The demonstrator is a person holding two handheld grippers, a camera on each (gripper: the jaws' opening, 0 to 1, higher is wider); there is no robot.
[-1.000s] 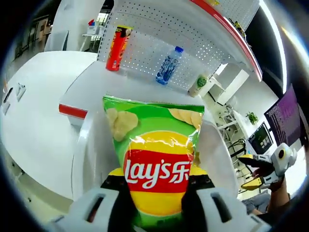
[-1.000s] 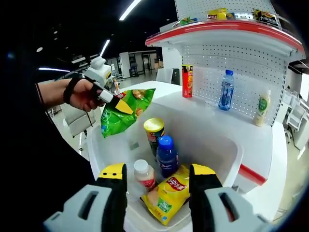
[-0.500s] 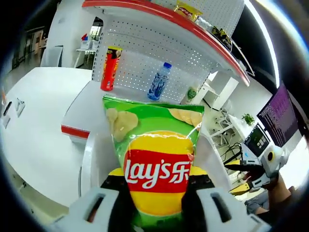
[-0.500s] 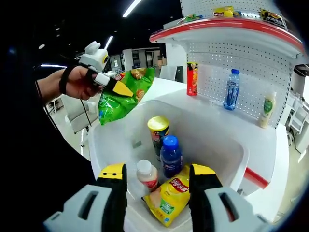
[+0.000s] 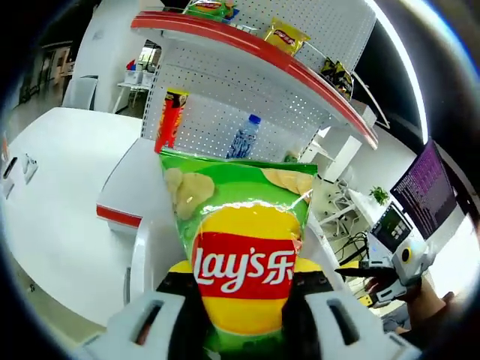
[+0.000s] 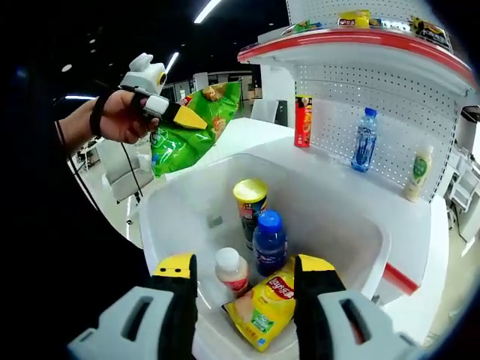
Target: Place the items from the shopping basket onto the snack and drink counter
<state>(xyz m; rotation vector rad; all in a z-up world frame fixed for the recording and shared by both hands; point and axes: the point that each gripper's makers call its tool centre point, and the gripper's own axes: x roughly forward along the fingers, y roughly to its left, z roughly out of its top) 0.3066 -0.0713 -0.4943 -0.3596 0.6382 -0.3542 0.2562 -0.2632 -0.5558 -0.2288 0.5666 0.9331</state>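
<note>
My left gripper (image 5: 241, 300) is shut on a green Lay's chip bag (image 5: 238, 247), held up in front of the white counter (image 5: 139, 184); the same gripper (image 6: 178, 116) and bag (image 6: 191, 131) show at upper left in the right gripper view, above the white basket (image 6: 360, 236). My right gripper (image 6: 244, 289) is open and empty over the basket's near rim. Inside the basket lie a yellow Lay's bag (image 6: 271, 306), a blue-capped bottle (image 6: 269, 241), a yellow-lidded can (image 6: 250, 207) and a small white-capped bottle (image 6: 232, 270).
On the counter against the pegboard stand a red chip tube (image 6: 303, 120), a water bottle (image 6: 365, 140) and a pale bottle with a green label (image 6: 416, 172). A red-edged upper shelf (image 5: 255, 52) carries snack bags. The right gripper (image 5: 390, 270) appears at lower right in the left gripper view.
The left gripper has risen with the green bag, lifting it higher above the basket and toward the shelf. The right gripper stays open over the basket.
</note>
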